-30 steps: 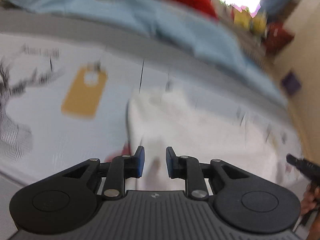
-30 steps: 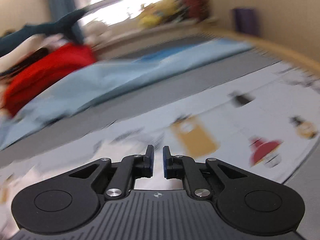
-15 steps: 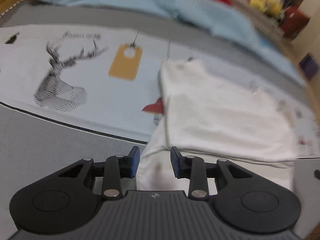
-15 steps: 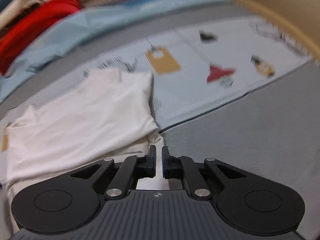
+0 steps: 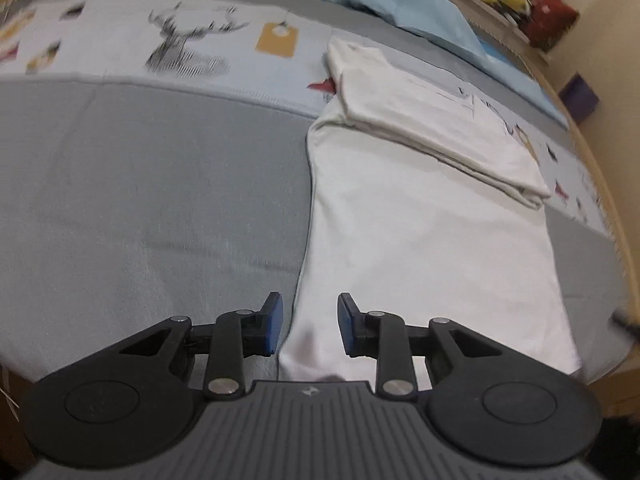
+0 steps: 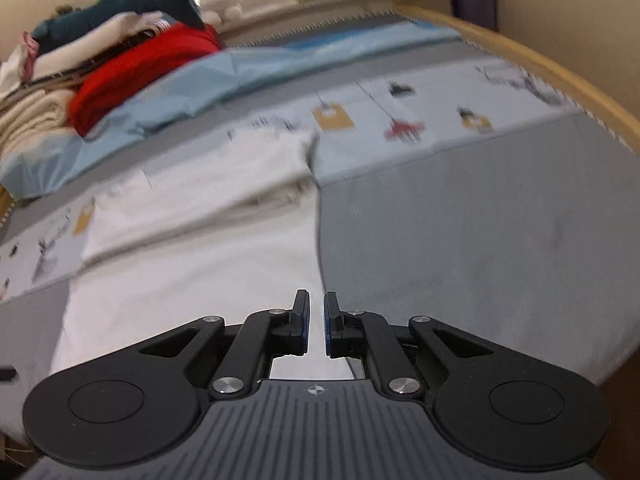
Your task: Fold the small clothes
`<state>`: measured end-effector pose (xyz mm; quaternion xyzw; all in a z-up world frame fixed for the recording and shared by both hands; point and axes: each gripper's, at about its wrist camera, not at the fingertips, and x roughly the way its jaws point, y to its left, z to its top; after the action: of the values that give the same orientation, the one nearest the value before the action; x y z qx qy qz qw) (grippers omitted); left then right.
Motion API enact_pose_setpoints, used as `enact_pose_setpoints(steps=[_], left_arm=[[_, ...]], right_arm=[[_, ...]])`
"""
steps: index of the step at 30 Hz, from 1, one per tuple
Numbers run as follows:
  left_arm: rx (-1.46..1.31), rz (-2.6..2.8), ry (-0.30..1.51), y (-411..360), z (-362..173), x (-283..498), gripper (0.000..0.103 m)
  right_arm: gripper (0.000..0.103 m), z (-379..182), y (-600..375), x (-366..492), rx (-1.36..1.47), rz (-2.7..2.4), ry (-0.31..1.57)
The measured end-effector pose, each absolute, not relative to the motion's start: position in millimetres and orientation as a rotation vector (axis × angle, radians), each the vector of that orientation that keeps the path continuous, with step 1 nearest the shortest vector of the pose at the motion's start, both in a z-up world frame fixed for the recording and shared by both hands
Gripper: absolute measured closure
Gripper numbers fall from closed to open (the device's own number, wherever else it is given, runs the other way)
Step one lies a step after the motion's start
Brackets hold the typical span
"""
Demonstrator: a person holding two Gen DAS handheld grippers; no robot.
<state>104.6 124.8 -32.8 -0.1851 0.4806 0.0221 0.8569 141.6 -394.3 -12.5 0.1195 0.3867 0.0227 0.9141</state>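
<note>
On the left, the left gripper hangs with its jaws wide apart, straddling the near left corner of the white shirt, nothing pinched between the blue pads. The shirt lies flat on the grey bedspread, its far part folded back over itself toward a printed pale band. On the right, the right gripper sits over the shirt's near right edge, jaws narrowed to a thin gap; whether cloth is caught there I cannot tell
</note>
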Motion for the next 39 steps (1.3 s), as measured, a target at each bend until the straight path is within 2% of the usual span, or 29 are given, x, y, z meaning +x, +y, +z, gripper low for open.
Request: enact_pose_setpoints(steps=[4,15,17,18,19,20,21,27,30,33,35,36,39], left_arm=[[-0.470,0.092,1.061,128.9,-54.0,106.1,0.071],[-0.417,0.178,1.179,112.8,-96.3,106.5,0.069],[-0.384,0.164,1.168,108.4,-95.8,105.5,0.075],[-0.388,0.154,1.169,107.4,-96.7,104.1,0.090],[-0.401,0.146,1.165,107.2,-97.5,102.7,0.094],[-0.409,0.145,1.156,107.7,-96.8,100.5,0.095],[-0.415,0.145,1.145,108.2,-96.0,98.5,0.096],[-0.422,0.070,1.091,89.4,-77.1,77.7,0.096],[-0.406,0.109,1.153,89.3,-87.9,80.5,0.095],[-0.422,0.152,1.187,94.5,-93.9,85.3,0.091],[-0.443,0.150,1.168,95.3,-91.7,87.5,0.079],[-0.447,0.149,1.158,95.8,-90.4,87.7,0.067],[-0.443,0.156,1.164,96.4,-93.9,91.3,0.066]], right_arm=[[0.092,-53.9,-402.2,133.4,0.325,-0.004,0.952],[0.082,-92.0,-396.6,136.3,0.270,-0.008,1.053],[0.082,-96.8,-393.4,137.5,0.249,-0.002,1.072],[0.082,-97.9,-391.7,137.3,0.241,0.001,1.078],[0.083,-98.5,-389.8,136.8,0.229,0.006,1.081],[0.093,-98.2,-387.7,136.0,0.212,0.011,1.083],[0.096,-96.6,-386.2,136.0,0.200,0.011,1.080],[0.097,-60.7,-405.7,123.0,0.252,-0.051,0.925],[0.097,-62.5,-414.3,122.0,0.270,-0.118,0.931],[0.095,-80.3,-410.7,125.2,0.259,-0.129,1.023],[0.093,-86.1,-408.0,125.0,0.251,-0.137,1.051],[0.087,-86.3,-407.7,124.9,0.244,-0.147,1.052],[0.081,-87.0,-410.4,126.8,0.258,-0.151,1.048]])
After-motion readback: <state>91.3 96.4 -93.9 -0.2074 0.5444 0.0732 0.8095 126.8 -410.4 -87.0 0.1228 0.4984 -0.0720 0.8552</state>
